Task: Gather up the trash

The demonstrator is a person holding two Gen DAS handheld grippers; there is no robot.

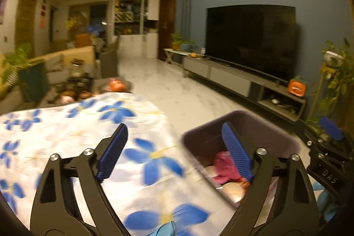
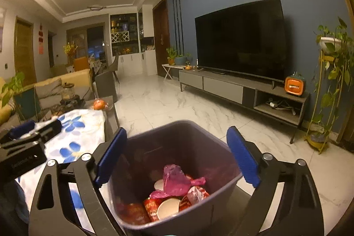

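Beside floral tablecloth (image 1: 88,125), bin (image 2: 177,147) holds light, crumpled pink bag (image 2: 177,180); pinch any fold. Left gripper (image 1: 174,147), right gripper (image 2: 177,156): both wide, empty.

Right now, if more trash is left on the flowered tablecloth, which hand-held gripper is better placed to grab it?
Probably the left hand-held gripper: it is open and sits over the flowered tablecloth. The right hand-held gripper, also open, sits over the trash bin. No loose trash shows on the cloth.
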